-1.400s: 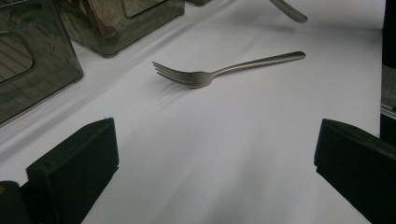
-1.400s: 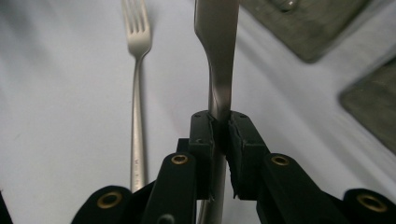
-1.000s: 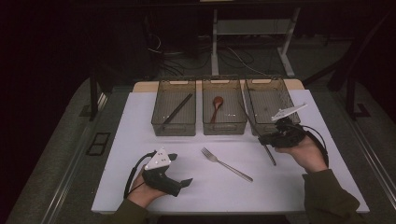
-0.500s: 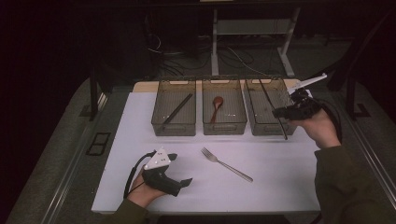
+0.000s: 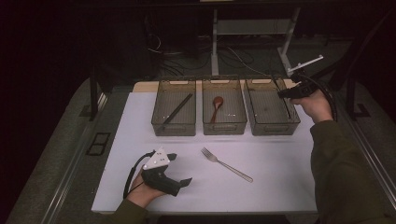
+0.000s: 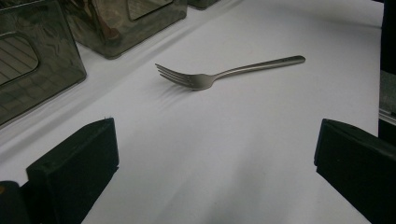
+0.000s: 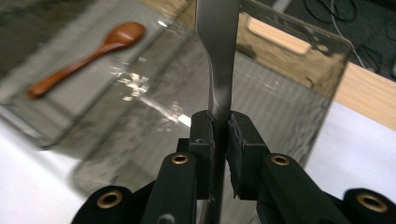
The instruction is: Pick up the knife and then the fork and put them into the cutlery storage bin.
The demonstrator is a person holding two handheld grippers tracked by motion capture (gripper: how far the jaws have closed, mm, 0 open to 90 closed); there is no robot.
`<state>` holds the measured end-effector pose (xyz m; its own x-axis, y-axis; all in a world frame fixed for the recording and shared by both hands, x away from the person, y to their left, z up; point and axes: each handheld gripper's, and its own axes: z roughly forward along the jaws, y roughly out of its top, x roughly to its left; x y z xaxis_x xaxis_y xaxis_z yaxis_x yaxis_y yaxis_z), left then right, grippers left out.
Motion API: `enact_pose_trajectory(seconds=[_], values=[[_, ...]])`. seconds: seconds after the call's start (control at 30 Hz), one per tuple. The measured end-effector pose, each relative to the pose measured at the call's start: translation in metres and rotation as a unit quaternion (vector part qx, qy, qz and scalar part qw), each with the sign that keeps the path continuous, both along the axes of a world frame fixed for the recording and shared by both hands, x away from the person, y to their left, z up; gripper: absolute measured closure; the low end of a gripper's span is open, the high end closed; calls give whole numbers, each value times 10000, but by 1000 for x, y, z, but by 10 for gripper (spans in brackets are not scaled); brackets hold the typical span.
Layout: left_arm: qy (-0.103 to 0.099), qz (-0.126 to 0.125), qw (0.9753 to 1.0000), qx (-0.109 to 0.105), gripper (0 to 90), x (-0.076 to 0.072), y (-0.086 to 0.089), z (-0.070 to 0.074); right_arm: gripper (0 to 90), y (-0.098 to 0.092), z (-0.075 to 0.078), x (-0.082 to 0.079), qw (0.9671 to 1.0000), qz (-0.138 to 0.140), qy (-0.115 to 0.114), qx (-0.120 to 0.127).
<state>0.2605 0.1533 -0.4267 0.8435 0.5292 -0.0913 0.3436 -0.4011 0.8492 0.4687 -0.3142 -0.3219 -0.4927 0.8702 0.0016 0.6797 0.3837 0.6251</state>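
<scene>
pinching a flat, dull metal knife (image 7: 218, 60) between my right gripper's (image 7: 219, 135) jaws, i am holding it over the right bin (image 5: 272, 108) of three smoky clear plastic bins. the middle bin (image 5: 223, 110) is cradling a glossy wooden spoon (image 5: 216, 107), the left bin (image 5: 174, 111) a thin dark stick (image 5: 178, 108). my left gripper (image 6: 210, 168) is resting low on the white tabletop (image 5: 280, 154), jaws spread wide and touching nothing, facing a matte steel fork (image 6: 224, 74) lying apart. i am reading no writing anywhere.

Right gripper (image 5: 286, 93) carried knife (image 7: 217, 60) from mat to over right bin (image 5: 272, 122)
</scene>
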Motion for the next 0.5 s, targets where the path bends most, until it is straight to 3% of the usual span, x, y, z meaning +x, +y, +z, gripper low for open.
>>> enact_pose_trajectory(seconds=[0.5], values=[[19,17,10000,-51,0,0,1,-1,806,-5,-50,12,9974,-222,646,-225]])
